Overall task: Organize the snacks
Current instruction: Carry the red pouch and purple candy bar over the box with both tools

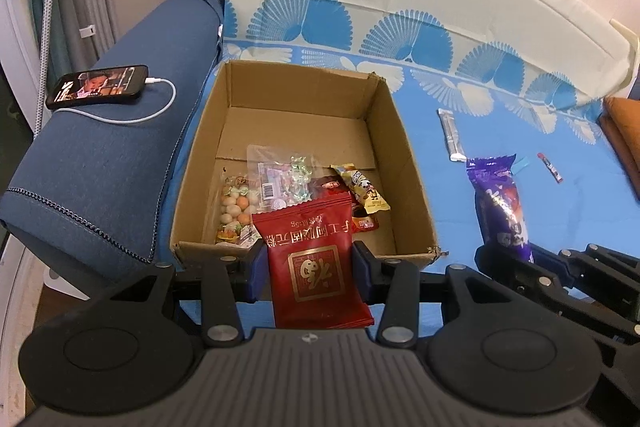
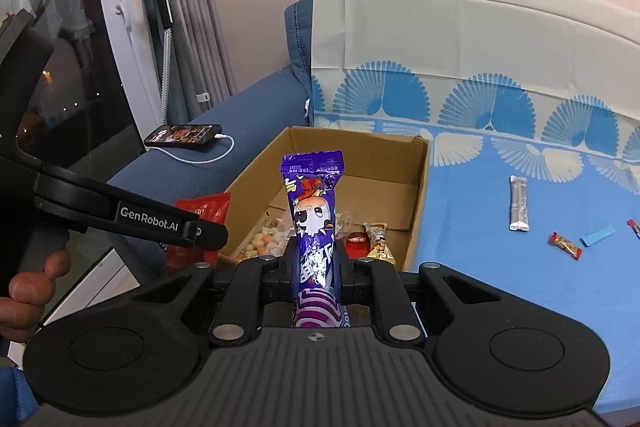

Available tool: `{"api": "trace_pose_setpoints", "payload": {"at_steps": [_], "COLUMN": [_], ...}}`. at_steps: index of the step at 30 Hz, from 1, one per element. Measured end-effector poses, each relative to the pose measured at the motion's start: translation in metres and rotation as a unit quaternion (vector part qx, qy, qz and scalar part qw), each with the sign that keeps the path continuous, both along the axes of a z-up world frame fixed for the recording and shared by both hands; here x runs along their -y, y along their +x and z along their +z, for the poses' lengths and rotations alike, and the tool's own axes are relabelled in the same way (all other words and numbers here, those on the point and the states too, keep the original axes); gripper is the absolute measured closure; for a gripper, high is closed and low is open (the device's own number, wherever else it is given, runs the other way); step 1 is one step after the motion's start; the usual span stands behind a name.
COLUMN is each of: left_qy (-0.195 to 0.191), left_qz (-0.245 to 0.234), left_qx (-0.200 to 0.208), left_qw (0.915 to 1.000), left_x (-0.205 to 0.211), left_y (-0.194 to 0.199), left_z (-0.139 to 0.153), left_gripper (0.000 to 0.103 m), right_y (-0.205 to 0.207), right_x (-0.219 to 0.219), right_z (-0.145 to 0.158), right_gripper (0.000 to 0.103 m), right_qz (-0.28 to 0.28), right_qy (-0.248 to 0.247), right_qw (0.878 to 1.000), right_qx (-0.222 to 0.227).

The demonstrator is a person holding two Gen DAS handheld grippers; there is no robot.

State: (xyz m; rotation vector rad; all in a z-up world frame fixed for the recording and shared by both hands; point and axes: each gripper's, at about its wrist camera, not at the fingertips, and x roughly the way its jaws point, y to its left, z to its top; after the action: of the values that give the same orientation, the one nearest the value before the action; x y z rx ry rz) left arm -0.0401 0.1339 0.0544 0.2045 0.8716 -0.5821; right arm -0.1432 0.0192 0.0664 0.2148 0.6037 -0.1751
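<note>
Landmark: the open brown cardboard box [image 1: 304, 163], sitting on a sofa seat covered by a blue cloth with a white fan print [image 1: 460, 131], hard against the blue fabric armrest [image 1: 108, 163]. Left gripper [image 1: 308, 267]: jaws pinching a dark red foil snack packet with gold lettering [image 1: 316, 267] at its two side edges; the packet's far end reaches over the box's near wall. Right gripper [image 2: 316, 267]: jaws pressed onto a long purple snack wrapper with a cartoon face [image 2: 314, 223], held upright at the box's near right corner; whether it is over the box interior or just outside the wall cannot be told. Inside the box, near end: a clear bag of round white and orange candies [image 1: 234, 211], a clear bag of small wrapped sweets with a barcode label [image 1: 276, 179] lying partly over it, and a small yellow packet with a cartoon figure [image 1: 366, 193] to their right. On the cloth right of the box, well apart from it: a silver stick sachet [image 2: 519, 203], a small red wrapped candy [image 2: 565, 245], and a flat blue paper strip [image 2: 599, 235] near that candy. On the armrest left of the box: a black smartphone with a lit screen [image 1: 98, 86], with a white charging cable [image 1: 160, 103] plugged in.
</note>
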Motion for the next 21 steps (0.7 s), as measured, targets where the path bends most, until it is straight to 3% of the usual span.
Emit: {"api": "trace_pose_setpoints", "payload": {"at_steps": [21], "left_qy": [-0.004], "left_qz": [0.005], "left_qx": [0.006], "left_qw": [1.0000], "left_x": [0.0006], "left_y": [-0.0017], "left_z": [0.0034], "left_gripper": [0.055], "right_y": [-0.0006], "right_x": [-0.0003], "right_z": [0.0003], "right_gripper": [0.086], "right_qz": [0.007], "right_qy": [-0.005], "right_qw": [1.000], "right_qx": [-0.003]}}
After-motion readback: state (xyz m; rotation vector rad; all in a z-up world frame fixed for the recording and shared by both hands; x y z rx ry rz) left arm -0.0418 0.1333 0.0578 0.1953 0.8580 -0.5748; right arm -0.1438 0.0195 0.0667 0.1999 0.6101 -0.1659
